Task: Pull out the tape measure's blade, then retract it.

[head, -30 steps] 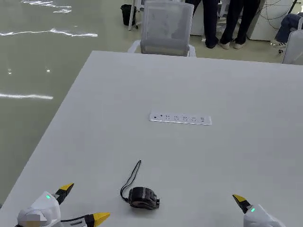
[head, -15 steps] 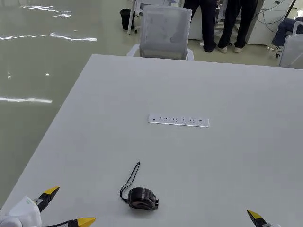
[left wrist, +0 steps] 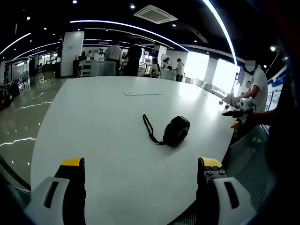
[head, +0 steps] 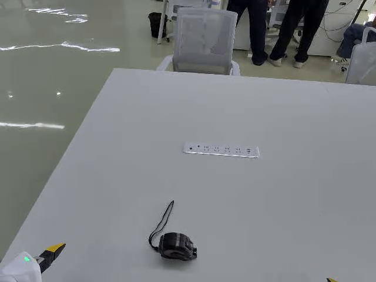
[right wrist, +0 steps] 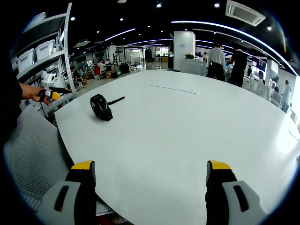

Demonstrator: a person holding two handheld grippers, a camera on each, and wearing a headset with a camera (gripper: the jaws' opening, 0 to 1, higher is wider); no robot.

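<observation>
Hovering at the table [left wrist: 93,117] edge, the left gripper [left wrist: 141,162] has its jaws wide apart and empty. The tape [left wrist: 176,130] lies on the table just ahead of it, slightly right, with its cord looping left. The right gripper [right wrist: 151,165], jaws also apart, has the tape well off to its front left. Beyond lie a power strip [head: 221,150] and a chair [head: 205,35].

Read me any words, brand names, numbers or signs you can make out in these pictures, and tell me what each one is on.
No text here is legible.
Tape measure: dark case; any label on it is too small and blurred to read.
Power strip: tiny marks beside the sockets, too small to read.
</observation>
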